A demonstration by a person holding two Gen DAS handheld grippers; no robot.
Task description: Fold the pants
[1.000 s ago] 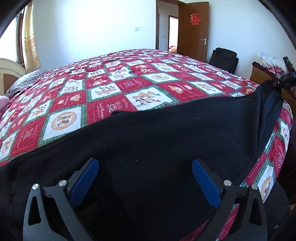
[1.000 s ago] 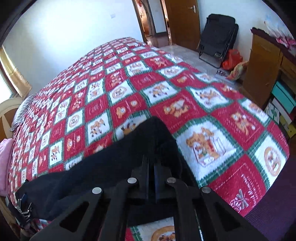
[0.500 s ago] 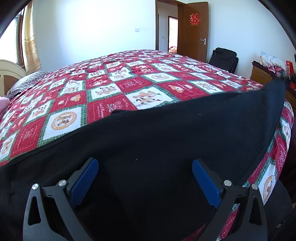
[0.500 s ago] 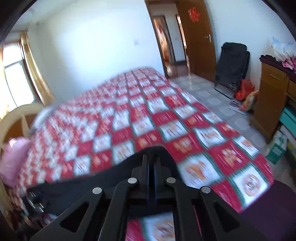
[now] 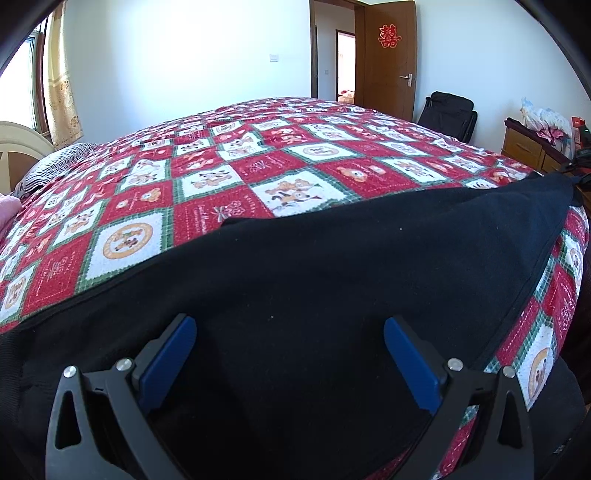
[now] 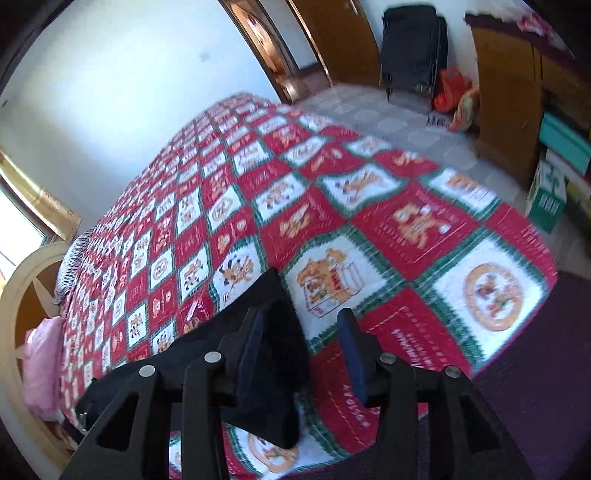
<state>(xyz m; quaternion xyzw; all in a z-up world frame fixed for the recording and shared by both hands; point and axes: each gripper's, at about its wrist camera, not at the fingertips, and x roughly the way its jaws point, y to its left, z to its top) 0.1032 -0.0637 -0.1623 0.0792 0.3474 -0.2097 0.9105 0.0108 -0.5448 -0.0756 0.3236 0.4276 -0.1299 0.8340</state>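
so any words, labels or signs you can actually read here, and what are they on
"囍": red paper sign on the brown door.
White script on the quilt's red squares: too small to read.
Print on the green and white box: blurred, unreadable.

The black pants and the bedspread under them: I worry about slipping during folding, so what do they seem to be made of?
The black pants look like a soft, matte knit, perhaps fleece: there is no sheen, and pale lint specks cling to the surface. The bedspread looks like a napped, towel-like cloth with printed red, white and green squares whose edges are fuzzy. Both seem grippy rather than slick, though the exact fibre cannot be told.
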